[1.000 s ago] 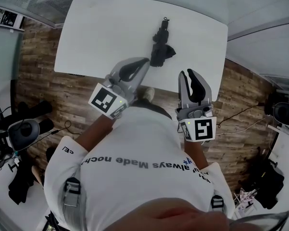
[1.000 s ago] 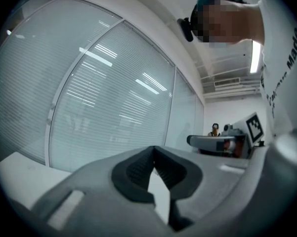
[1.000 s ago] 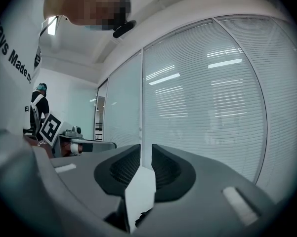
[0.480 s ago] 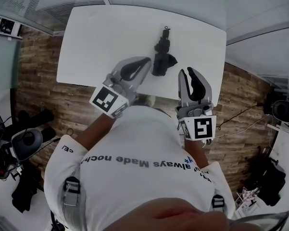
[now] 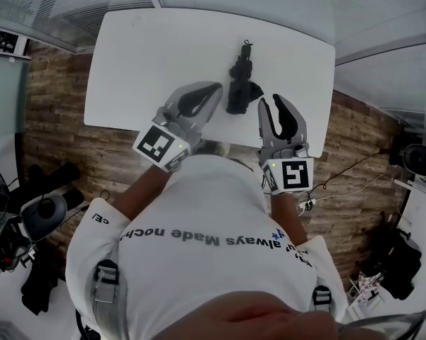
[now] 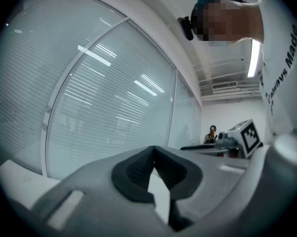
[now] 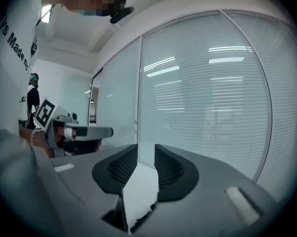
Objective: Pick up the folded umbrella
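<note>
The black folded umbrella (image 5: 239, 82) lies on the white table (image 5: 142, 62), right of its middle and near the front edge. My left gripper (image 5: 213, 91) hovers over that edge, just left of the umbrella, with its jaws shut and empty; its tips meet in the left gripper view (image 6: 153, 152). My right gripper (image 5: 272, 105) is at the table's edge, just right of the umbrella's near end. Its jaws are opening, with a narrow gap and nothing between them (image 7: 146, 151). Neither gripper touches the umbrella.
The table stands on a wood-plank floor (image 5: 64, 133) beside glass walls with blinds (image 6: 89, 107). Dark chairs and gear (image 5: 28, 218) crowd the floor at the left, with cables and bags (image 5: 390, 253) at the right. Another person (image 7: 32, 100) stands far off.
Both grippers have moved forward to the table's front edge, nearer the umbrella. The right gripper's jaws have parted a little. The umbrella has not moved on the table.
</note>
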The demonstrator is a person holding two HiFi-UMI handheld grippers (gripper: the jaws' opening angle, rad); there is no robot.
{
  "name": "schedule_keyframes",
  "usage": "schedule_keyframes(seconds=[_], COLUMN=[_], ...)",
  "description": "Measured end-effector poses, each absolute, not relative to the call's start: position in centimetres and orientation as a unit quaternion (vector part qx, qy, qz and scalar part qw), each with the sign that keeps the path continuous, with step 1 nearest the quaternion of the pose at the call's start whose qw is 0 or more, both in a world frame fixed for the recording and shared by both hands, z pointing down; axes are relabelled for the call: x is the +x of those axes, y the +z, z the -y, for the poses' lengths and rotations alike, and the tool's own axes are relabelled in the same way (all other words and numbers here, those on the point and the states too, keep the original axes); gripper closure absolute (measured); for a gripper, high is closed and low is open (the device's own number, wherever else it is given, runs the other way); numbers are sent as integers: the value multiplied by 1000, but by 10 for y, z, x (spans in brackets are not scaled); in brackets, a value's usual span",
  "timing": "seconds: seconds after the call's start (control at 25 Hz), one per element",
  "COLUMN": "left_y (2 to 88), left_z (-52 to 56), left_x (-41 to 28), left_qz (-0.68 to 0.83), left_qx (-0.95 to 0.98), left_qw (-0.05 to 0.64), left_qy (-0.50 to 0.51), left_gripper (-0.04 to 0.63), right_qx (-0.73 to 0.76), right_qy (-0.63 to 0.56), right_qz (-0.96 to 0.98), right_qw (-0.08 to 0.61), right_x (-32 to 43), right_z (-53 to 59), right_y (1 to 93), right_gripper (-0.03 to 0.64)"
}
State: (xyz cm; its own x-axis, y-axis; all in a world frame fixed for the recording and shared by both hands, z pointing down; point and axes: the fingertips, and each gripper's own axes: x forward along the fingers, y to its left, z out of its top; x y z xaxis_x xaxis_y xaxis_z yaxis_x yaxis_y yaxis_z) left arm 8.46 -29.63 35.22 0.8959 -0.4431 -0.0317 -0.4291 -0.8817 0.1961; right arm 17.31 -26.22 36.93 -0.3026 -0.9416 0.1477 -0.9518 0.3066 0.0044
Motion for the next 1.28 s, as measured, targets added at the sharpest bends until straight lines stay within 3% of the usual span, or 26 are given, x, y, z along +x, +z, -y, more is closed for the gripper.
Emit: schedule_keyframes(seconds=[0.52, 1.28], left_y=[361, 372], left_z=[313, 313], left_x=[67, 64], left_qz=[237, 237], left_qx=[966, 966], left_qw=[98, 105], left_qy=[-31, -19], left_gripper=[593, 594], right_qx=[584, 548], right_qy=[190, 394], right_qz=[772, 692], right_qw=[160, 256], right_x=[173, 177], right_z=[307, 327], right_y=[534, 729], right_gripper=[373, 224])
